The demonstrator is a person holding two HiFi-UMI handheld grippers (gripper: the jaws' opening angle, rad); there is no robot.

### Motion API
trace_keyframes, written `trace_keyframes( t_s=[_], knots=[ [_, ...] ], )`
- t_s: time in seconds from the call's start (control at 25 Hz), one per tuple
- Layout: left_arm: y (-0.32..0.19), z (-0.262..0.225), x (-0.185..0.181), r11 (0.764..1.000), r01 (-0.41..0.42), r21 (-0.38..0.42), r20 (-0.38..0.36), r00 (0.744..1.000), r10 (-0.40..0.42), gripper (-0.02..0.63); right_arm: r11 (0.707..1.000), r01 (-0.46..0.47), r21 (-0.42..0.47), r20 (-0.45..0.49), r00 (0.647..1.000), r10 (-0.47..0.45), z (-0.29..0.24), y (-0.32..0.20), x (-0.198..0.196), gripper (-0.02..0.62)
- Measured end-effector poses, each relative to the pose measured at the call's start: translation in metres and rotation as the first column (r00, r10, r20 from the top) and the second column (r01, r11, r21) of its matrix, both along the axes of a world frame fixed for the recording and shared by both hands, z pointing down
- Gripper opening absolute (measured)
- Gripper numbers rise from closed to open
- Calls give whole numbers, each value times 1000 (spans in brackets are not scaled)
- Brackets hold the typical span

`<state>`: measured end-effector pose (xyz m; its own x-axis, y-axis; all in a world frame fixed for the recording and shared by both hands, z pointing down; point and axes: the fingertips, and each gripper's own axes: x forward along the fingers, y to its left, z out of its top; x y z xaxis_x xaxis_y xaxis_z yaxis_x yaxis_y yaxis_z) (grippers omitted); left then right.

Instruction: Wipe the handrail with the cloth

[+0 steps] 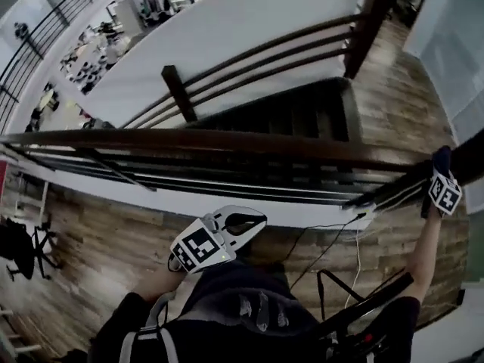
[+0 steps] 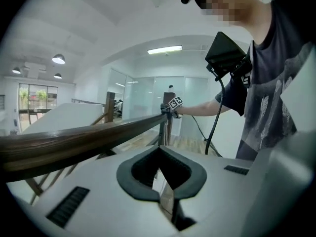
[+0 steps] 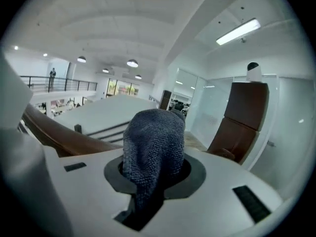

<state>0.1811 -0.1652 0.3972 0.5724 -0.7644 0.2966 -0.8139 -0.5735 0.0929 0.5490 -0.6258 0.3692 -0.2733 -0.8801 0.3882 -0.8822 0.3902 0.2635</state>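
A dark wooden handrail (image 1: pixel 227 142) runs across the head view from left to right. At its far right end my right gripper (image 1: pixel 439 174) is shut on a dark blue cloth (image 1: pixel 442 157) that rests against the rail. In the right gripper view the cloth (image 3: pixel 153 147) bulges up out of the jaws, with the handrail (image 3: pixel 54 132) to its left. My left gripper (image 1: pixel 253 219) hangs close to my body, below the rail and clear of it. Its jaws meet at the tips with nothing between them (image 2: pixel 159 154). In the left gripper view the handrail (image 2: pixel 74 142) passes just beyond them.
Beyond the rail a stairwell drops away, with lower rails and a slanted post (image 1: pixel 179 93). A thick newel post (image 1: pixel 370 21) stands at the top right. Cables (image 1: pixel 325 233) trail over the wood floor at my feet. A brown post (image 3: pixel 242 117) stands close to the right gripper.
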Motion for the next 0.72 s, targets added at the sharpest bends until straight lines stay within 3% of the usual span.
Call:
trace_keyframes(
  t_s=[0.12, 0.28, 0.52, 0.72],
  knots=[
    [-18, -7, -25, 994, 113, 14, 41, 993, -113, 6, 999, -13, 37, -29, 999, 14, 13, -19, -18, 66],
    [-12, -2, -39, 975, 223, -1, 56, 973, -222, 6, 996, 71, 47, -14, 997, -70, 21, -17, -64, 66],
    [21, -5, -53, 949, 316, 21, 92, 944, -316, 6, 976, 212, 58, 38, 976, -214, 25, 28, -148, 66],
    [75, -8, -118, 922, 379, 83, 107, 916, -386, 6, 967, 255, 14, 65, 965, -255, 30, 95, -221, 66]
  ],
)
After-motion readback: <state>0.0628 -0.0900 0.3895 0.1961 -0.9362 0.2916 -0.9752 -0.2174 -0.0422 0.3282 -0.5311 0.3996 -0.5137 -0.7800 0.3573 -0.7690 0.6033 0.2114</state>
